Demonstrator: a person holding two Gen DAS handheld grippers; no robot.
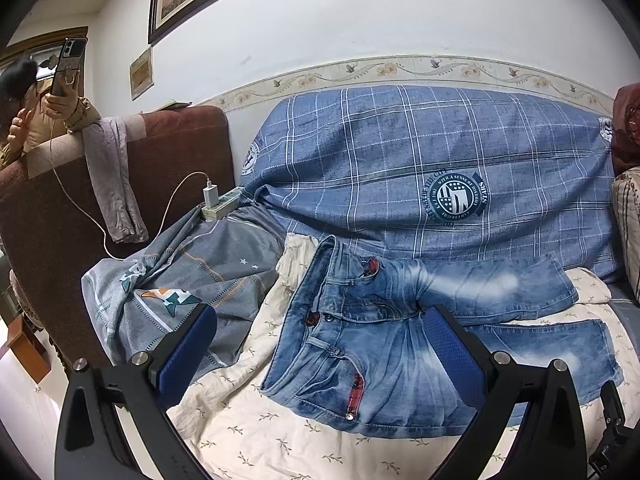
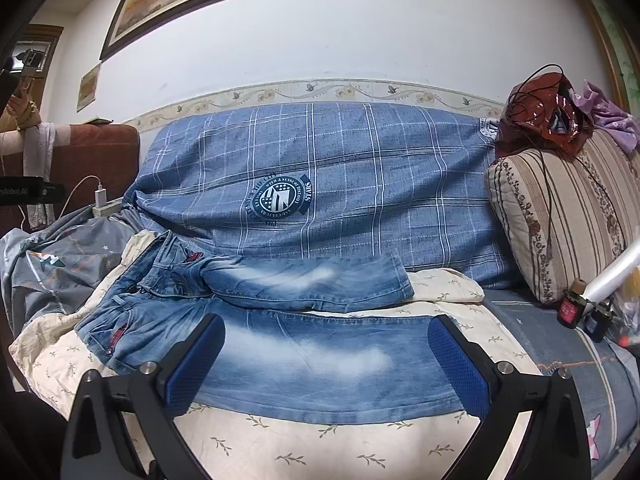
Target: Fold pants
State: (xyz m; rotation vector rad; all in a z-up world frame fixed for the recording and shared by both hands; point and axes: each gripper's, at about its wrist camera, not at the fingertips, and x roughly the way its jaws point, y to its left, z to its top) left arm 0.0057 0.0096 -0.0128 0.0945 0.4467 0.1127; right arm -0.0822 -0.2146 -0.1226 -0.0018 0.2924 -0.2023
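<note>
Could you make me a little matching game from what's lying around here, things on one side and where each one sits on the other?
Things:
1. jeans
2. white charger
3. phone
4. shiny red bag

Places:
A. on top of the striped floral cushion
B. plugged into a power strip beside the brown armrest
C. spread flat on the cream leaf-print blanket
D. held up in a person's hand at the far left

Pairs: 1-C, 2-B, 3-D, 4-A
</note>
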